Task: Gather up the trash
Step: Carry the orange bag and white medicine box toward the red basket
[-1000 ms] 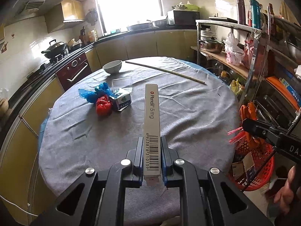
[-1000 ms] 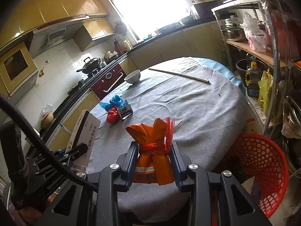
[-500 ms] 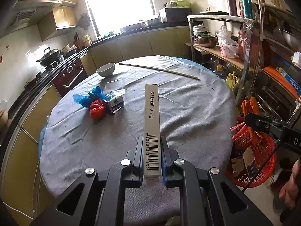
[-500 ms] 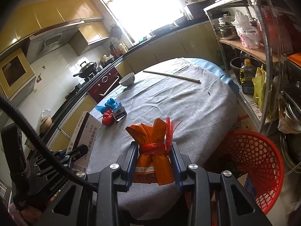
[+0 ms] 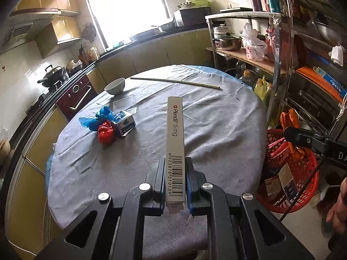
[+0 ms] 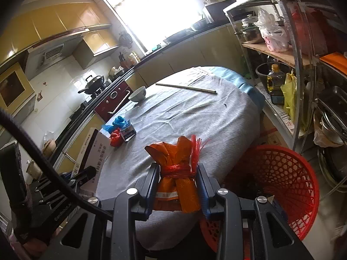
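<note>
Our left tongs (image 5: pixel 175 186) are clamped tight on the narrow edge of a medicine box (image 5: pixel 175 143), held on end over the grey-clothed bench (image 5: pixel 216 130) so it can be carried off as trash. On the bench lie a blue wrapper (image 5: pixel 95 119), a red bag (image 5: pixel 105 132) and a small carton (image 5: pixel 125 123), left for later we judge; our right tongs (image 6: pixel 177 186) pinch an orange packet (image 6: pixel 177 173) at its tied waist, near the red basket (image 6: pixel 288 173) on the floor to its right, likely the drop spot

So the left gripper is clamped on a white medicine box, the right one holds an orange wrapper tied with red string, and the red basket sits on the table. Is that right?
Not quite. The red basket stands on the floor beside the table, as the right wrist view shows. The rest holds: the left gripper is clamped on the white medicine box, and the right gripper holds the orange wrapper tied with red string.
</note>
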A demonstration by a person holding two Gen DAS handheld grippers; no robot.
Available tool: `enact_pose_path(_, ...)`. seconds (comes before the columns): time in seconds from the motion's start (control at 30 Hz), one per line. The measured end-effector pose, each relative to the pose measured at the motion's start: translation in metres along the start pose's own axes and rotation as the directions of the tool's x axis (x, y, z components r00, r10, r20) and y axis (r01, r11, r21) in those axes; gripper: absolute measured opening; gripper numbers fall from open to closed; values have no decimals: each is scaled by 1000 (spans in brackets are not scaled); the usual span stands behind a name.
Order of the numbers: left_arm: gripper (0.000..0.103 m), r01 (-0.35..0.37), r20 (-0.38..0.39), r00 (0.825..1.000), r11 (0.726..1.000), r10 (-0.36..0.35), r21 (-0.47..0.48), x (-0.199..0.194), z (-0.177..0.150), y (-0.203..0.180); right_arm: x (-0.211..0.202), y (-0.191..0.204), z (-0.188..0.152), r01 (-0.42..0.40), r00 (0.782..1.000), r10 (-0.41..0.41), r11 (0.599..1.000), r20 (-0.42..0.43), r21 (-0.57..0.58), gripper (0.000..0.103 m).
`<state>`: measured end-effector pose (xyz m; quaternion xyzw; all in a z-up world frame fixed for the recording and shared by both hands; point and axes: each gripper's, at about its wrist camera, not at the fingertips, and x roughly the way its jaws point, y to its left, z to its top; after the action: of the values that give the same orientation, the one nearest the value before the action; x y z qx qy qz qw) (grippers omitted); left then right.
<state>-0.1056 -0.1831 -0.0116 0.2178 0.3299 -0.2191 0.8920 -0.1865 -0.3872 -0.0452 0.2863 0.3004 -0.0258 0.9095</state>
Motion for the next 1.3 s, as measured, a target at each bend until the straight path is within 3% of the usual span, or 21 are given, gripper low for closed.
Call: enact_pose_path(1.3,18,41,-15,999,988,-39,147,8,10,-63,-23,-72,-10,51,998,-56,986,26,161,36)
